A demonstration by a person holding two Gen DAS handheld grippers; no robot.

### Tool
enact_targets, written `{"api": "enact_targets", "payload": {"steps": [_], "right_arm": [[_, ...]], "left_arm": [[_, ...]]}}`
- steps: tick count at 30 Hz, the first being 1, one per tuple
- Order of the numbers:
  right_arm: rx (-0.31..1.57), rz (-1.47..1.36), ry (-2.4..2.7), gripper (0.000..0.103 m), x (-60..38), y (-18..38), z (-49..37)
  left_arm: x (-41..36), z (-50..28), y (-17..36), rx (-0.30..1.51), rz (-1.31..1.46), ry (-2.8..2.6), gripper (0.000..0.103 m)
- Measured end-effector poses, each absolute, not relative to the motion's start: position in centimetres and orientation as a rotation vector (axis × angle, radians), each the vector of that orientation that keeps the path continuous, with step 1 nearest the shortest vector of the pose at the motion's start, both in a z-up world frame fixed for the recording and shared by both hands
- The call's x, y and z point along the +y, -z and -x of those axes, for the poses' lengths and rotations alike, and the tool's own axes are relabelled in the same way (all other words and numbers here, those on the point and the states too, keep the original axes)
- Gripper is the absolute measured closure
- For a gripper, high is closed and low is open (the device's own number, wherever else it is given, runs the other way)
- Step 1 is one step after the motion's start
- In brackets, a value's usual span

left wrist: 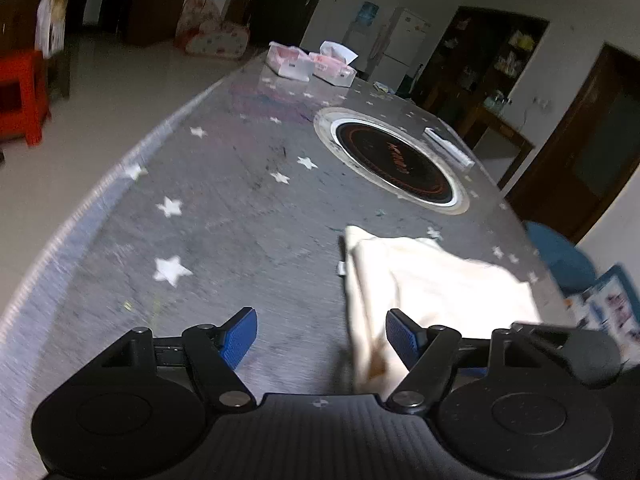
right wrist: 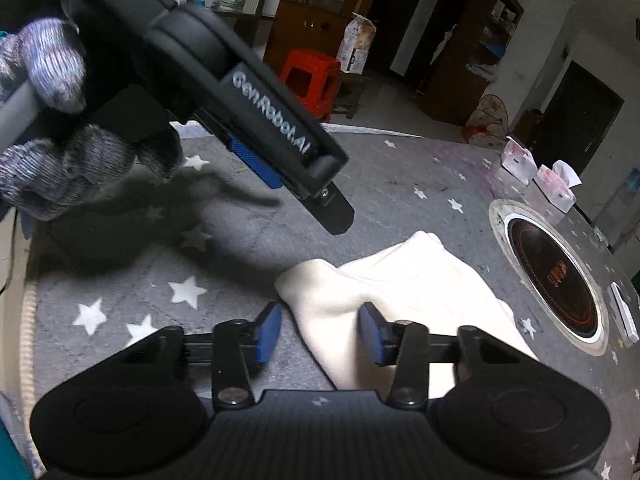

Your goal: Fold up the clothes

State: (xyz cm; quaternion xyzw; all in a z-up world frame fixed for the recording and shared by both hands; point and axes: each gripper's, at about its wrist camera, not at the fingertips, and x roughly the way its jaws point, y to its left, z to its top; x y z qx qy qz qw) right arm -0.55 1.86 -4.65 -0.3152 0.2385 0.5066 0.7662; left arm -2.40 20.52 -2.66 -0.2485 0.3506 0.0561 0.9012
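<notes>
Left wrist view: the left gripper [left wrist: 321, 338] is held spread wide above the table [left wrist: 224, 200], nothing pinched.
Cloth: a cream garment [right wrist: 404, 304] is seen bunched on the table, just beside the round black hob [right wrist: 554, 276].
Right gripper [right wrist: 320, 328]: fingers are parted, the garment's near edge lying between them.
Background: tissue boxes [left wrist: 312, 65] are seen beyond the hob.

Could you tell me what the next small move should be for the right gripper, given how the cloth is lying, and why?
Probably ease the right gripper forward and shut it on the near fold of the cream garment. Its jaws stand open with that bunched corner lying between the blue pads, not pinched. The left gripper is also open, beside the garment's edge over the star-patterned tablecloth, so nothing holds the cloth.
</notes>
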Motion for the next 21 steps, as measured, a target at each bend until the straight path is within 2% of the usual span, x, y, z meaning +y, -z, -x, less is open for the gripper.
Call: {"api": "enact_targets", "payload": {"steps": [2,10,15,17,21], "right_arm": [[0.530,0.640,-1.097,0.088,1.6,4.3,-0.1],[0.558,0.483,-1.102,0.095,-0.2,2.4,-1.7],[0.563,0.401,-1.122,0.098,-1.7,1.2,-2.2],[0.550,0.382,-1.137,0.101,-2.2,0.7,-2.1],[0.544,0.381,-1.146,0.101,-2.7,0.5,-2.1]], "left_arm": [[20.5,2.0,2.8,0.728,0.576,-0.093,0.028],[20.9,-0.2,4.1,0.752,0.861,-0.047,0.025],[20.6,-1.8,5.0,0.772,0.941,-0.028,0.028],[20.6,-2.3,5.4,0.781,0.971,-0.019,0.034],[20.6,-3.1,6.1,0.789,0.986,-0.037,0.057]]}}
